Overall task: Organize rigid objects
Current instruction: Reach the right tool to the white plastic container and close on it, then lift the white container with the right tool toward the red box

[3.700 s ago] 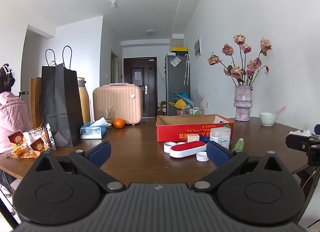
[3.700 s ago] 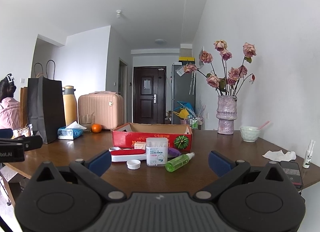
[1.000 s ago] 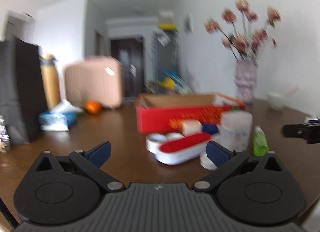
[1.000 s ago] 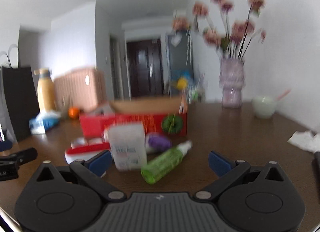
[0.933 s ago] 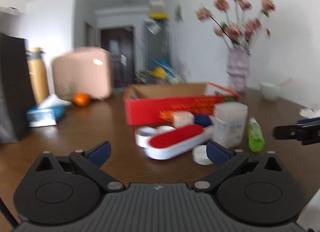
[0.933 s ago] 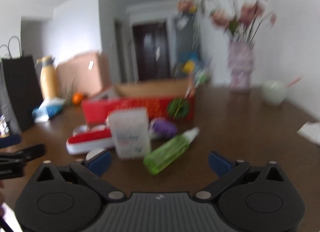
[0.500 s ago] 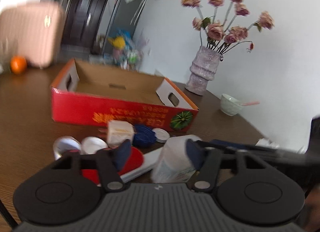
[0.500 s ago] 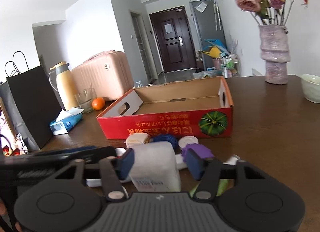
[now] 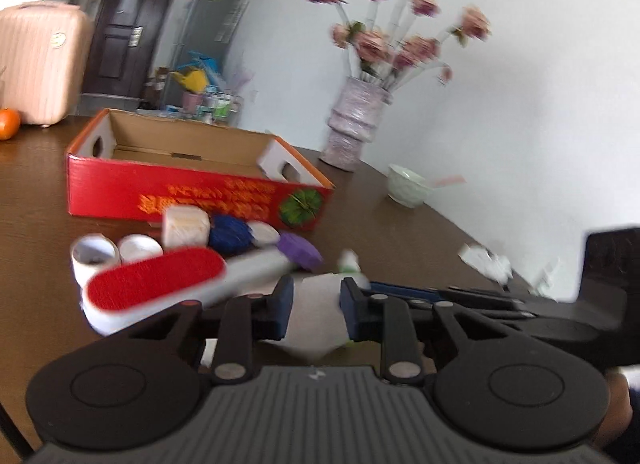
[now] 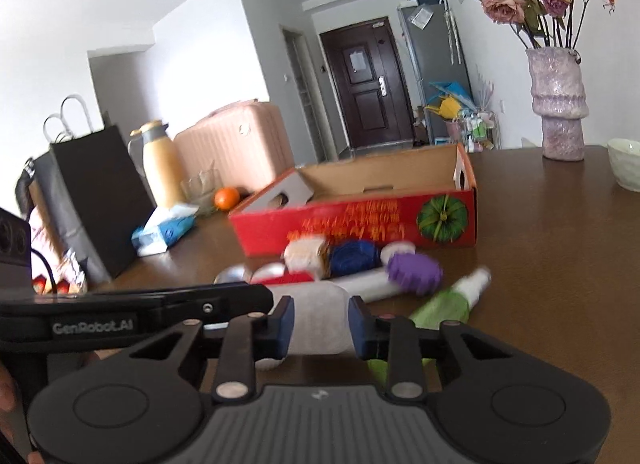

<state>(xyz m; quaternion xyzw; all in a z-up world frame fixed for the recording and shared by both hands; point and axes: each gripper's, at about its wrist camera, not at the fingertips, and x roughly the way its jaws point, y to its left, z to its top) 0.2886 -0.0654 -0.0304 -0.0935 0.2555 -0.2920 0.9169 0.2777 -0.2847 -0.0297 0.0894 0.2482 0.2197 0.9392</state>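
Both grippers are shut on the same white plastic jar (image 9: pixel 316 314) (image 10: pixel 318 322) from opposite sides. My left gripper (image 9: pixel 316 304) grips it; my right gripper (image 10: pixel 319 322) grips it too. Beyond lie a red-and-white lint brush (image 9: pixel 160 284), a green spray bottle (image 10: pixel 444 304), a purple cap (image 10: pixel 414 268), a blue ball (image 10: pixel 354 258), a small beige box (image 9: pixel 185 226) and white tape rolls (image 9: pixel 96 260). The open red cardboard box (image 10: pixel 360 220) stands behind them, its inside bare as far as I see.
On the brown table: a flower vase (image 10: pixel 558 104), a pale bowl (image 9: pixel 408 186), a crumpled tissue (image 9: pixel 486 264), a tissue pack (image 10: pixel 164 230), an orange (image 10: pixel 227 198), a pink case (image 10: pixel 236 148), a thermos (image 10: pixel 160 164) and a black paper bag (image 10: pixel 96 200).
Both grippers moved forward and down over the clutter and closed from wide open onto the white jar from its two sides.
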